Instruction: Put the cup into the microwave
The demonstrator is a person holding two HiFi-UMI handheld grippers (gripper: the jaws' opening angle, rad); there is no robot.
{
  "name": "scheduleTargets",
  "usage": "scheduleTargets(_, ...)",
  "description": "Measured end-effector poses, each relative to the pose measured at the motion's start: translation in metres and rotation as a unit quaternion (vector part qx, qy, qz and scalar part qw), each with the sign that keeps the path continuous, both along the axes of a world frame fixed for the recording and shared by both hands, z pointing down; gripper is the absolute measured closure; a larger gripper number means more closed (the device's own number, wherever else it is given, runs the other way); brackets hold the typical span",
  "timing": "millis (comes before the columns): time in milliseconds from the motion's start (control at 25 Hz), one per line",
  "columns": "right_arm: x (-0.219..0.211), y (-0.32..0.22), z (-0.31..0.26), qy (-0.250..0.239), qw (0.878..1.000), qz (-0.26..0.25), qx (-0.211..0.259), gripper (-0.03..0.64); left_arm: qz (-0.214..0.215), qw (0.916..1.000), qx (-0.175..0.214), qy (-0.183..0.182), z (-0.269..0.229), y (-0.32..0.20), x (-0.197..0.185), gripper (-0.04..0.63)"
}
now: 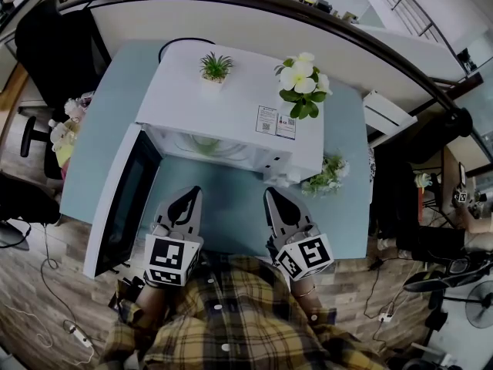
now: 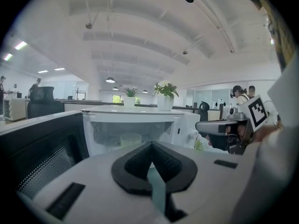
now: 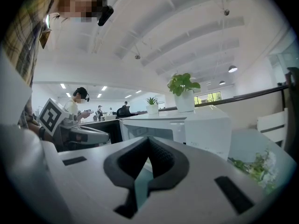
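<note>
microwave (image 1: 231, 102): 1
cup (image 2: 131, 139): 1
potted plants (image 1: 216, 68): 2, upper centre
flower bunches (image 1: 327, 174): 2, mid-left and right of centre
grippers (image 1: 192, 197): 2, lower centre
table (image 1: 231, 206): 1

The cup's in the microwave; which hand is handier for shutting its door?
Probably left: the left gripper sits beside the open door, while the right gripper is farther off.

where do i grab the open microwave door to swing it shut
Probably the free end of the door, nearest you, farthest from the hinge at the front left corner of the microwave. Come from its outer left side with the left gripper: it stands swung wide open, so that end gives most leverage.
</note>
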State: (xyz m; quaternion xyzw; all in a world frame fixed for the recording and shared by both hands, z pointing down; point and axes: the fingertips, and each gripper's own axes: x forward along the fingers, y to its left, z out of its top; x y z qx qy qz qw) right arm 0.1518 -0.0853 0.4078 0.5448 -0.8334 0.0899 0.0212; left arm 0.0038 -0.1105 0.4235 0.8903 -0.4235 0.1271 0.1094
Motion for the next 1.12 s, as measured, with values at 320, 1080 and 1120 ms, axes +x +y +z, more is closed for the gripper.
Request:
scheduleTargets(320,-0.003,-0.003,0.000,0.001,1.000,-0.002,-0.002,0.614,0.000,1.0000,-0.002,0.001,0.000,0.001,-0.004,0.606)
scheduleTargets(1080,-0.002,0.000,0.001,0.009,1.000,0.006,-0.006,0.614,0.014,0.9999,-0.003,0.005,0.001,-0.002,-0.001,0.606)
scheduleTargets(1120,-0.001,0.001,0.002,0.010,1.000,0.008,-0.007,0.614,0.015,0.9999,-0.004,0.005,0.001,-0.002,0.000,0.606)
